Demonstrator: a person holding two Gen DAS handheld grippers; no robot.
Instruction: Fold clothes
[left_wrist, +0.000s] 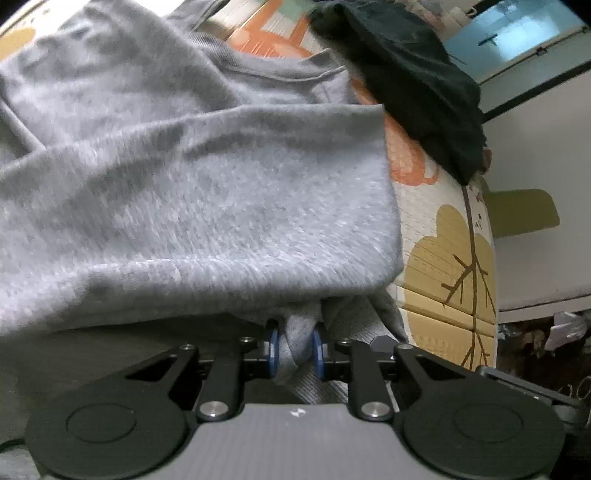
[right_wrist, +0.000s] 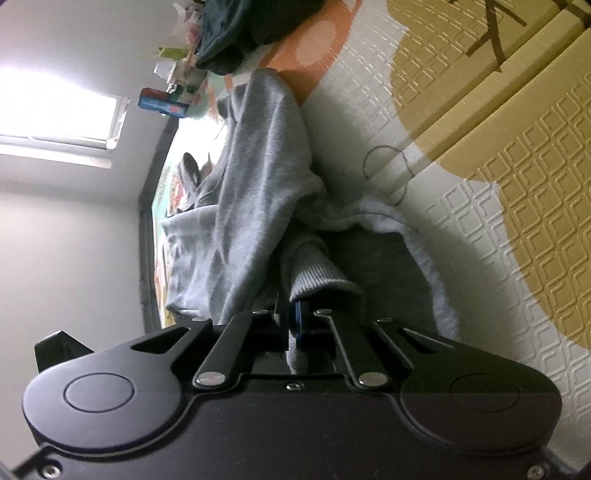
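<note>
Grey sweatshirt on patterned mat, pinched by left gripper and right gripper.

- Sweatshirt spread over the play mat, bunched fold pinched in the left gripper.
- Dark garment behind it, on the mat's far edge.
- Ribbed cuff, probably a sleeve end, in the right gripper.
</note>
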